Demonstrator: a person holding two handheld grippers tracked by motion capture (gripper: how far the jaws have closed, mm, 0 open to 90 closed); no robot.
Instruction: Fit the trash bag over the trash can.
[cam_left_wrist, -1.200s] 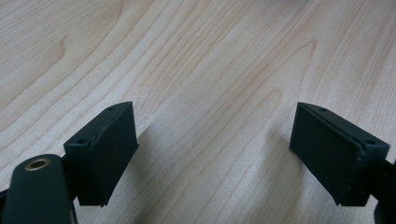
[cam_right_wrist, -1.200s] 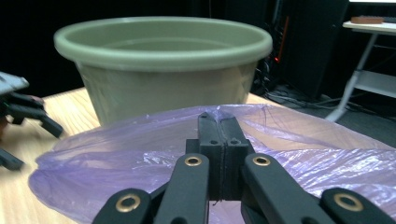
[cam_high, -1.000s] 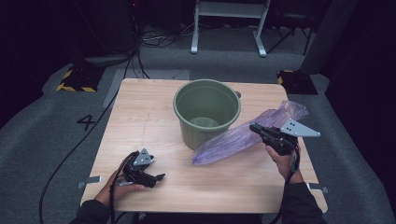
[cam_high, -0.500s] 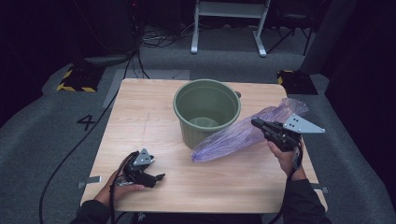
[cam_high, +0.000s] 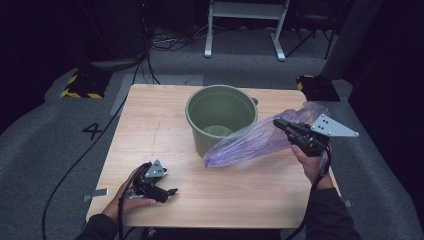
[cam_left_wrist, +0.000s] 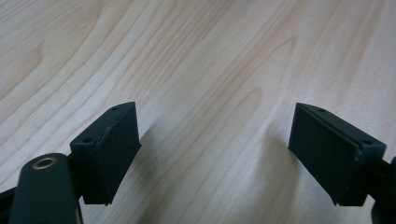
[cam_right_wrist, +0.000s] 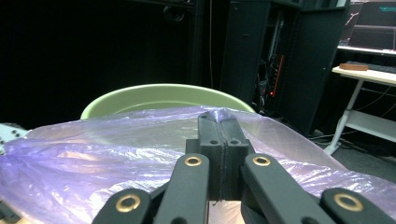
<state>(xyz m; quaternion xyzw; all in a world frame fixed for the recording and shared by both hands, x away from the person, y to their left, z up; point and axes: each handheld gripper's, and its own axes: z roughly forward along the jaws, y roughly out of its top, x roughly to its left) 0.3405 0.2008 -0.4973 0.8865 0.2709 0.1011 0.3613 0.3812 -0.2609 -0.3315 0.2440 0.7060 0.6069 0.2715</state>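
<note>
Purple film of a plastic bag (cam_high: 255, 141) is pinched between the shut jaws of the right tool (cam_high: 278, 122), which is held above the right side of the desk (cam_high: 150, 130). From the grip, the bag is stretched down and to the left, and its lower end is seen just in front of the green bucket (cam_high: 220, 107), close to the desk; whether it touches the wood cannot be told. Part of the bucket's front wall is covered by the bag, and in the right gripper view only the rim (cam_right_wrist: 159, 93) is seen above the film (cam_right_wrist: 93, 158). What the bag contains, if anything, cannot be made out.

At the near left of the desk, the left tool (cam_high: 170, 191) is rested on the wood in the person's hand, its jaws spread wide with nothing between them; bare wood grain is seen between the pads (cam_left_wrist: 116, 140).

Beyond the desk, cables, a white frame and dark equipment are lost in shadow.
</note>
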